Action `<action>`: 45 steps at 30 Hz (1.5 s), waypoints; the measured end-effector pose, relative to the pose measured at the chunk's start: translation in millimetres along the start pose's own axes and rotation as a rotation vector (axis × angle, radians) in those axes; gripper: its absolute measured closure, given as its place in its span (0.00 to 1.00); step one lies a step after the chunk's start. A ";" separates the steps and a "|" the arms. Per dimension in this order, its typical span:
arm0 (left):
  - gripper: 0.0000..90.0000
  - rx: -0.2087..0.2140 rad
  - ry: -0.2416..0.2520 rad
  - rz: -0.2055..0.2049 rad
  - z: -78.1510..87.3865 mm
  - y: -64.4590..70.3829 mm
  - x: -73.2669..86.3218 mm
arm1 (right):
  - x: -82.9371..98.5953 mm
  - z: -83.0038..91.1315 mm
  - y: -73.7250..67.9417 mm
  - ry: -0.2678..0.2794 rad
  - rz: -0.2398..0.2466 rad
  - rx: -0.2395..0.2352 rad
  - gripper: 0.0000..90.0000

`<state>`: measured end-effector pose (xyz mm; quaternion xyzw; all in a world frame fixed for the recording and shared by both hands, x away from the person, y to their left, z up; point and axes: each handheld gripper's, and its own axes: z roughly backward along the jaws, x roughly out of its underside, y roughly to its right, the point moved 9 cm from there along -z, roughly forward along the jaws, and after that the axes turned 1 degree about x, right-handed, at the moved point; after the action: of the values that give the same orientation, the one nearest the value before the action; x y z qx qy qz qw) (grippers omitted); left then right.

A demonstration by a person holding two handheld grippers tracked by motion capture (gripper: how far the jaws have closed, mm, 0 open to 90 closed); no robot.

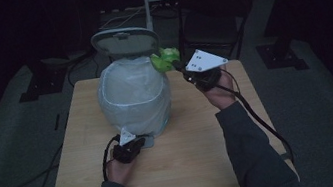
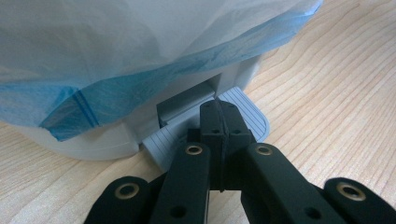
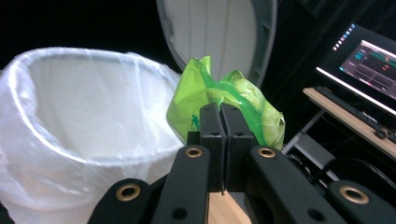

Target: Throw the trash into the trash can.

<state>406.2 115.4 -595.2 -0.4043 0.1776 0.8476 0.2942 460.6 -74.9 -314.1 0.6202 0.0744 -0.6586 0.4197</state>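
Beside the rim of the bin (image 1: 135, 98), on its far right side, a crumpled green wrapper (image 1: 165, 58) is being held up in the air, level with the bin's mouth and not yet over the opening. The right gripper (image 1: 182, 68) is pinching it, its fingers (image 3: 212, 123) pressed together on a fold of the green plastic. The bin is standing near the middle of the wooden surface (image 1: 203, 143), lined with a thin white bag (image 3: 70, 112) whose blue-tinted edge is hanging down over its sides, and its lid (image 1: 125, 42) is standing raised behind the opening. At the bin's near foot, a grey ribbed pedal (image 2: 245, 114) is sticking out, and the left gripper (image 1: 134, 140) is pressing down on it with its fingers (image 2: 233, 126) closed tight on each other, holding nothing. Behind the bin, beyond the surface's far edge, a dark folding chair (image 1: 211, 20) is standing on the carpet.
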 end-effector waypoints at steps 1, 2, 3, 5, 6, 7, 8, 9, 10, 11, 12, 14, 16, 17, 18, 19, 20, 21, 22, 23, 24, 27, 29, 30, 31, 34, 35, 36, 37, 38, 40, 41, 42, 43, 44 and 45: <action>1.00 0.000 0.000 0.000 0.0 0.0 0.0 | -2.4 -0.9 -1.6 0.006 0.005 -0.005 0.99; 1.00 0.000 0.001 0.001 0.0 0.1 -0.1 | -4.5 -1.7 -3.3 0.011 0.007 -0.010 0.99; 1.00 0.000 0.001 0.002 -0.1 0.1 -0.1 | -6.0 -2.6 -5.0 0.013 0.008 -0.010 0.99; 1.00 0.000 0.002 0.002 -0.1 0.2 -0.1 | -9.0 -4.3 -8.7 0.018 0.016 -0.018 0.99; 1.00 0.000 0.002 0.002 -0.1 0.2 -0.1 | -9.0 -4.3 -8.7 0.018 0.016 -0.018 0.99; 1.00 0.001 0.001 0.001 0.0 0.2 -0.1 | -11.6 -5.8 -11.1 0.021 0.031 -0.015 0.99; 1.00 0.001 0.000 0.002 0.0 0.2 -0.1 | -12.7 -5.9 -12.0 0.020 0.036 -0.013 0.99; 1.00 0.001 0.000 0.002 0.1 0.2 -0.1 | -13.8 -5.4 -12.6 0.020 0.037 -0.010 0.99; 1.00 0.001 0.000 0.002 0.1 0.2 -0.1 | -14.9 -4.9 -12.5 0.020 0.045 -0.006 0.99; 1.00 0.002 0.000 0.002 0.0 0.2 -0.1 | -15.8 -4.0 -12.1 0.021 0.051 0.001 0.99; 1.00 0.002 0.000 0.002 0.1 0.2 0.0 | -16.6 -2.8 -11.2 0.022 0.054 0.007 0.99; 1.00 0.002 0.000 0.002 0.1 0.2 -0.1 | -18.0 0.2 -8.8 0.029 0.053 0.017 0.99; 1.00 0.001 0.000 0.002 0.0 0.2 -0.1 | -20.1 3.1 -7.2 0.039 0.048 0.020 0.99; 1.00 0.001 0.000 0.002 0.0 0.2 -0.1 | -21.2 4.2 -7.4 0.045 0.045 0.015 0.99; 1.00 0.001 0.000 0.002 0.0 0.2 -0.1 | -21.9 4.9 -8.5 0.047 0.036 0.003 0.99; 1.00 0.001 0.000 0.002 0.0 0.2 -0.1 | -22.0 5.1 -8.9 0.048 0.040 0.002 0.99; 1.00 0.001 0.000 0.002 0.0 0.2 -0.1 | -21.5 4.8 -9.8 0.044 0.042 0.001 0.99; 1.00 0.001 0.000 0.002 0.0 0.2 -0.1 | -21.5 4.8 -9.8 0.044 0.042 0.001 0.99; 1.00 0.001 0.000 0.002 0.0 0.3 -0.1 | -19.9 3.8 -12.4 0.038 0.046 -0.004 0.99; 1.00 0.001 0.000 0.002 0.0 0.3 -0.1 | -19.1 3.6 -14.0 0.033 0.043 -0.007 0.99; 1.00 0.001 0.000 0.001 0.0 0.2 -0.1 | -18.6 2.9 -15.6 0.030 0.043 -0.013 0.99; 1.00 0.001 0.000 0.002 0.1 0.2 -0.1 | -20.5 4.6 -19.4 0.039 0.055 -0.015 0.99; 1.00 0.001 0.000 0.002 0.0 0.2 -0.1 | -22.9 6.1 -20.7 0.054 0.052 -0.015 0.99; 1.00 0.001 0.000 0.001 0.1 0.3 -0.1 | -22.9 6.1 -20.7 0.054 0.052 -0.015 0.99; 1.00 0.001 0.000 0.001 0.0 0.3 -0.1 | -25.0 5.9 -19.3 0.065 0.049 -0.019 0.99; 1.00 0.000 0.000 0.001 0.0 0.3 -0.1 | -26.0 3.8 -19.1 0.071 0.025 -0.039 0.99; 1.00 0.001 0.000 0.002 0.1 0.3 -0.1 | -26.1 2.7 -20.0 0.069 0.026 -0.041 0.99; 1.00 0.001 0.000 0.002 0.1 0.3 -0.1 | -26.5 1.3 -21.6 0.068 0.030 -0.045 0.99; 1.00 0.001 0.000 0.002 0.1 0.3 -0.1 | -26.5 1.3 -21.6 0.068 0.030 -0.045 0.99; 1.00 0.001 0.000 0.002 0.0 0.3 -0.1 | -28.1 -1.7 -24.8 0.069 0.038 -0.055 0.99; 1.00 0.001 0.000 0.002 0.0 0.2 -0.1 | -30.5 -5.4 -28.5 0.071 0.039 -0.066 0.99; 1.00 0.001 0.001 0.002 0.0 0.2 -0.1 | -31.8 -7.3 -30.4 0.070 0.040 -0.073 0.99; 1.00 0.001 0.001 0.002 0.0 0.2 -0.1 | -33.3 -9.1 -31.9 0.073 0.045 -0.076 0.99; 1.00 0.000 0.001 0.001 0.0 0.2 -0.1 | -34.6 -10.5 -33.6 0.073 0.041 -0.083 0.99; 1.00 0.000 0.001 0.001 0.0 0.2 -0.1 | -34.6 -10.5 -33.6 0.073 0.041 -0.083 0.99; 1.00 0.001 0.000 0.002 0.0 0.2 -0.1 | -35.8 -12.1 -35.0 0.073 0.046 -0.088 0.99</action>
<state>406.1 115.3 -595.1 -0.4040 0.1786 0.8477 0.2938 442.7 -28.7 -300.1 0.6261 0.1041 -0.6218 0.4588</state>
